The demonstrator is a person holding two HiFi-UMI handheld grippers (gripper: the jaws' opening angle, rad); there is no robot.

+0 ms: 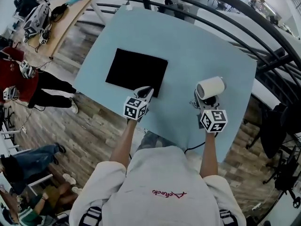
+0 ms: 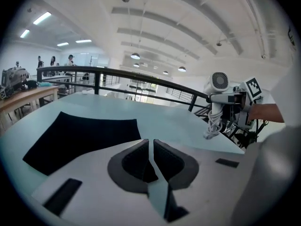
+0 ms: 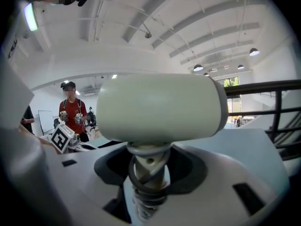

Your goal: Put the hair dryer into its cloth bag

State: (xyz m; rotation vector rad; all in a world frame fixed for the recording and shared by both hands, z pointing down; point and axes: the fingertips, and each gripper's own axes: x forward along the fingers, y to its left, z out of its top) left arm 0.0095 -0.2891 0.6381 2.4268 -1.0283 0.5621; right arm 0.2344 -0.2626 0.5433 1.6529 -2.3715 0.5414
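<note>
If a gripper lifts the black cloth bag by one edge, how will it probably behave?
The black cloth bag lies fully flat on the table, so it is probably thin and floppy; a lifted edge would likely sag. It looks empty, so probably light. Pushed, it may slide or wrinkle rather than hold shape.

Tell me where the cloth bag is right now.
In the head view the cloth bag lies flat on the blue table, left of centre, just ahead of the left gripper.

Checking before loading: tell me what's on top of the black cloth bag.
Nothing rests on the black cloth bag, flat on the blue table. The left gripper covers its near edge in the head view; its inside is hidden.
</note>
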